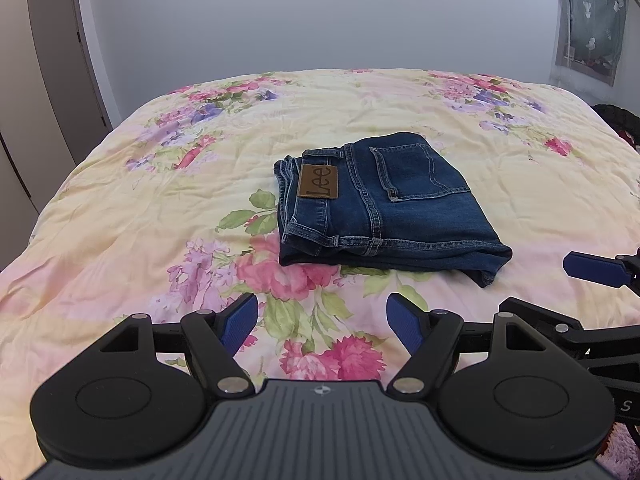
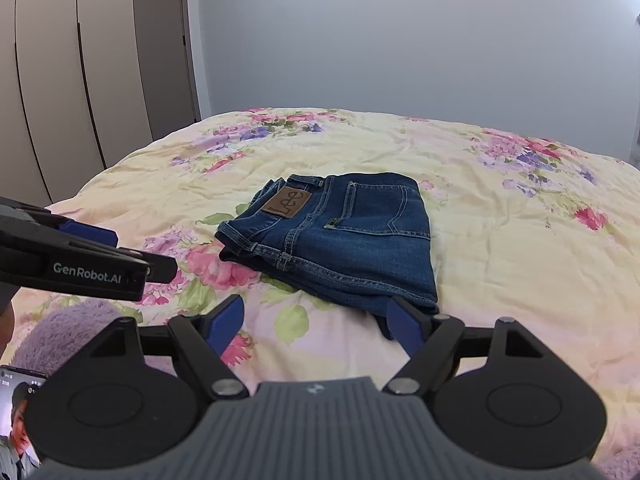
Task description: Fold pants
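flowery bed cover (image 1: 120,208) fills the room's bed, soft and puffy. nearest, the left gripper (image 1: 322,322) and the right gripper (image 2: 316,322) both gape wide with nothing in them. just past them, in the middle of the bed, lie the folded jeans (image 1: 384,208), a flat packet. the long side runs left to right, waistband and brown patch (image 1: 319,181) at the left, folded edge to the right. a bump from the right gripper, so near the front corner, could flip the layers open, i think.

Left claw (image 1: 322,322) and right claw (image 2: 316,322), side by side, both angled downward, jaws spread wide with nothing between them.
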Available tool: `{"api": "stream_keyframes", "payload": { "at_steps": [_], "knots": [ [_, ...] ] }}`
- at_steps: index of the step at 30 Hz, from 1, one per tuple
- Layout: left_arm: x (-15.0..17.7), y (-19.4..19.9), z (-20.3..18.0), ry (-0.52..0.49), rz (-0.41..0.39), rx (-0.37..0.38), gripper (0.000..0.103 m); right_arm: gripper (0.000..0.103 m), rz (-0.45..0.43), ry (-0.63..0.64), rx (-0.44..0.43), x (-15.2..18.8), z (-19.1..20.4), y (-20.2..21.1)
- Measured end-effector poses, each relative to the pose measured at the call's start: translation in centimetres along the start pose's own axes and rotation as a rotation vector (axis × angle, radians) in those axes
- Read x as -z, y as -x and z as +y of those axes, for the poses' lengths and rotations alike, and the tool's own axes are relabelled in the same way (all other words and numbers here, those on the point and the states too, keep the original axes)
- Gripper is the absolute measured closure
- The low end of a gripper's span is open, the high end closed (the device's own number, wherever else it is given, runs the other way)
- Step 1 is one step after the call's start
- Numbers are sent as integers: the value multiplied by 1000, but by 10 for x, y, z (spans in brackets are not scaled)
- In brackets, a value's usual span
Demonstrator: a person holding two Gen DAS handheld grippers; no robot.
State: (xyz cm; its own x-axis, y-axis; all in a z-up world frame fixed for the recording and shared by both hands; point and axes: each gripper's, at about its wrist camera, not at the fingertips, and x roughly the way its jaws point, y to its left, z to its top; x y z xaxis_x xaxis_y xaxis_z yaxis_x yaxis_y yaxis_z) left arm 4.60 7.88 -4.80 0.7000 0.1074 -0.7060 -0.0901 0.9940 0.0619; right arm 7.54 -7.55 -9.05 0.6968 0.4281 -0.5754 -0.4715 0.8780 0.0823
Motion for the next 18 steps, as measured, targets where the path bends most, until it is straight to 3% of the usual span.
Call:
{"api": "stream_keyframes", "payload": {
  "at_steps": [18],
  "knots": [
    [0,0,-3,5,-2,3,17,28,1,-1,5,0,-1,1]
  ]
}}
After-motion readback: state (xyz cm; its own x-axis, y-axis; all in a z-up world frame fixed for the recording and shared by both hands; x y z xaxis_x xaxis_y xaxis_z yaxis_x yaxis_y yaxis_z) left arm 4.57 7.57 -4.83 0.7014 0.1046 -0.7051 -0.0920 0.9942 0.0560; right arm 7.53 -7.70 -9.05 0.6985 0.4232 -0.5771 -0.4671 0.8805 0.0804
